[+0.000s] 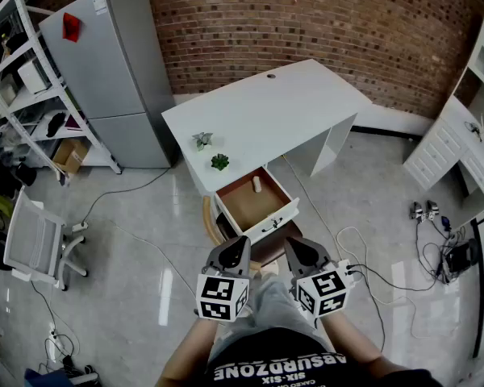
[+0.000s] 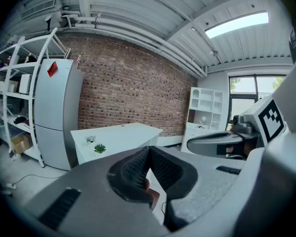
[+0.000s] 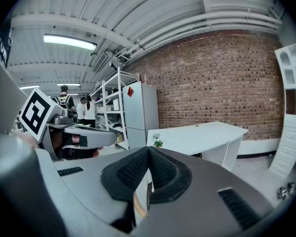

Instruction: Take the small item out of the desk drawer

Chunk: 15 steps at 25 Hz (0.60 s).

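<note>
A white desk stands in the middle of the room with its drawer pulled out toward me. A small pale upright item stands at the back of the drawer's brown floor. My left gripper and right gripper hover side by side in front of the drawer, short of it, both shut and empty. In the left gripper view the left gripper's pads meet with nothing between them. It is the same for the right gripper in its own view.
Two small potted plants sit on the desk's near left corner. A brown stool is below the drawer. A grey fridge and shelves stand at the left, a white chair nearer, a white cabinet right. Cables cross the floor.
</note>
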Tool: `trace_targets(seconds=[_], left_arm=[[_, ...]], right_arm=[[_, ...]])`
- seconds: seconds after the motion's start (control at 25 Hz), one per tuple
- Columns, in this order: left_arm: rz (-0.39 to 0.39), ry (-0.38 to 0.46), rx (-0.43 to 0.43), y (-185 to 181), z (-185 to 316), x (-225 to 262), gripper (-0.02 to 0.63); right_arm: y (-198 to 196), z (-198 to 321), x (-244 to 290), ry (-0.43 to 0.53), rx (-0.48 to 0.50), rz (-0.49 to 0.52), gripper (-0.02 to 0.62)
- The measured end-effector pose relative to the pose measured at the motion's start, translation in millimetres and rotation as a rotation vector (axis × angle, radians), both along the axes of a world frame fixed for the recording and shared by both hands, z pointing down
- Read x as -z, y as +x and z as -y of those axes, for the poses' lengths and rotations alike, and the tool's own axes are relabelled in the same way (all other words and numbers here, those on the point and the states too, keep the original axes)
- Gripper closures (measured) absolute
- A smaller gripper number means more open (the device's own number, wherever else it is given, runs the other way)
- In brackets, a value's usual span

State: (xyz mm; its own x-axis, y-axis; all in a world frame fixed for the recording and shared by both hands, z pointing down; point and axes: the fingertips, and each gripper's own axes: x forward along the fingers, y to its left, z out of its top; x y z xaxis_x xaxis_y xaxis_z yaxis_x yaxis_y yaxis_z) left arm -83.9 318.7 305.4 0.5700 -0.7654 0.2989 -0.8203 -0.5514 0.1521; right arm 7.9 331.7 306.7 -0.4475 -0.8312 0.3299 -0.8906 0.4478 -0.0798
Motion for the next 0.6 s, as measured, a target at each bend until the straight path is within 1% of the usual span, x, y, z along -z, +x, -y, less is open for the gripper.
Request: trace_targets(seconds=[0.12, 0.4, 0.6], left_arm=[[-0.001, -0.012, -0.007, 1.5, 3.2, -4.6, 0.609], [0.004, -0.035, -0.003, 8.1, 31.6, -15.6, 0.609], [0.012, -0.027, 0.007, 10.9, 64.6, -10.1, 0.609]], right_arm=[[5.0, 3.8, -5.0, -0.005, -0.006, -0.005, 0.598], [16.9, 33.7, -17.0, -0.024, -0.017, 0.012, 0.598], [30.2, 70.0, -18.1, -0.036, -0.031, 0.018, 0.598]])
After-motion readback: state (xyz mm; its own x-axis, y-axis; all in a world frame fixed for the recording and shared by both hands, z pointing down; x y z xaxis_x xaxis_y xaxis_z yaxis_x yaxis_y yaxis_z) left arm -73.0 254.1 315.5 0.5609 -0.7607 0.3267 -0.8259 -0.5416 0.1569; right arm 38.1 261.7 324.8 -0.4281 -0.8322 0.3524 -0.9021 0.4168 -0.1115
